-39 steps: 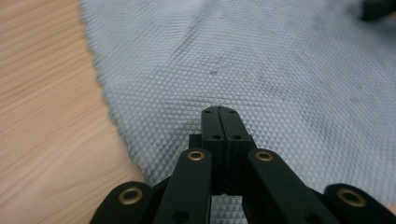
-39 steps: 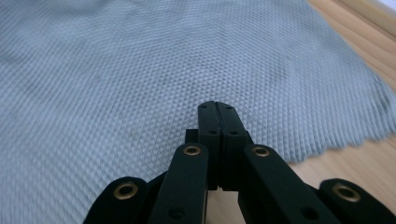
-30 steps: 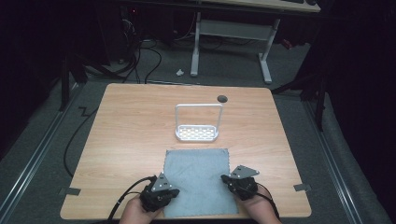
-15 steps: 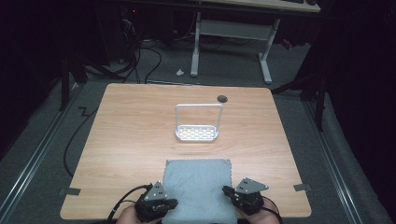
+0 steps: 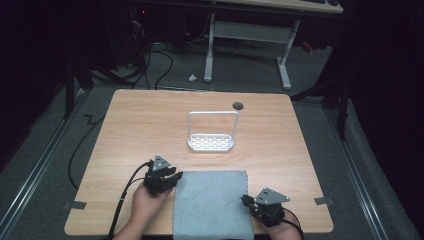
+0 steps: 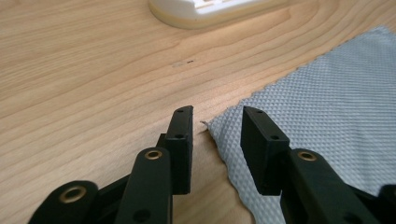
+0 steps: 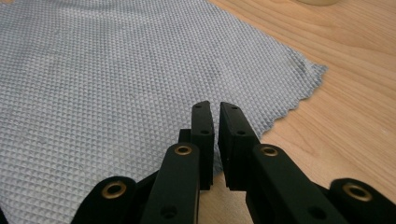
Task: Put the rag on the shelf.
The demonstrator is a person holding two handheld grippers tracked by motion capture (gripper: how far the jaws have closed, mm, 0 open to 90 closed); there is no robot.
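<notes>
Readable text, labels, brands, numbers, signs: none found. Grey cloth (image 5: 210, 204): plain weave, no tag or print. White rack (image 5: 211, 143): no marking to be read. Table (image 5: 150, 120): bare wood grain, no sticker. Left gripper (image 6: 217, 122) and right gripper (image 7: 214, 112): black, unlettered, brass rivets without stamps.

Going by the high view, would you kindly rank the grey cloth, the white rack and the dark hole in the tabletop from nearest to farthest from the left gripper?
From the left gripper, in the high view:
1. Grey cloth: its far left corner lies right at the jaws, on the table's near edge.
2. White rack: mid-table, beyond the cloth.
3. Dark hole: near the table's far edge, behind the rack.
</notes>
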